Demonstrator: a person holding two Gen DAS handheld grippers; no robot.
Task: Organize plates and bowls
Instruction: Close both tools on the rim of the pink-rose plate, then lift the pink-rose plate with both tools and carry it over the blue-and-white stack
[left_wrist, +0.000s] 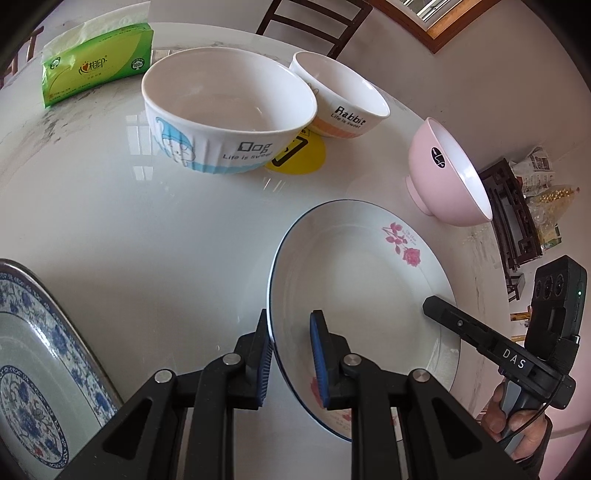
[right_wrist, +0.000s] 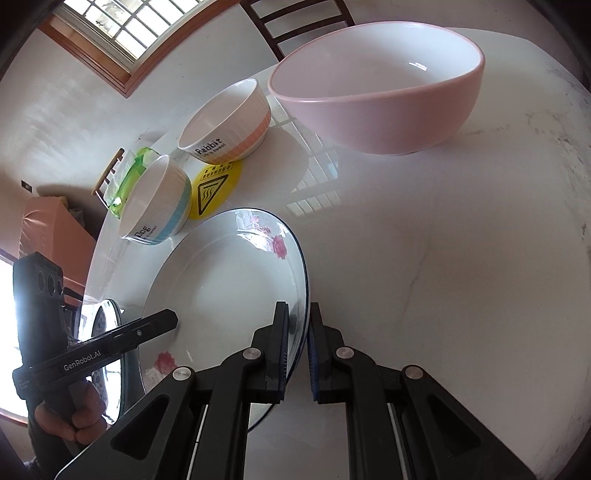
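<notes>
A white plate with pink roses and a thin blue rim (left_wrist: 351, 277) (right_wrist: 221, 288) sits between both grippers, tilted. My left gripper (left_wrist: 291, 317) is shut on its left rim, one pad outside and one inside the dish. My right gripper (right_wrist: 298, 306) is shut on the opposite rim, and shows at the right of the left wrist view (left_wrist: 439, 308). The left gripper (right_wrist: 166, 319) shows at the left of the right wrist view. Beyond stand a "Dog" bowl (left_wrist: 221, 110) (right_wrist: 155, 206), a "Rabbit" bowl (left_wrist: 343, 96) (right_wrist: 225, 125) and a pink bowl (left_wrist: 443, 177) (right_wrist: 380, 96). A blue-and-white patterned plate (left_wrist: 33, 350) lies at the left.
The glossy white round table (left_wrist: 147, 240) carries a green tissue pack (left_wrist: 96, 66) at the far left and a yellow warning sticker (left_wrist: 299, 155) between the bowls. A dark wooden chair (left_wrist: 314, 22) stands behind the table. A hand (left_wrist: 517, 424) holds the right gripper's handle.
</notes>
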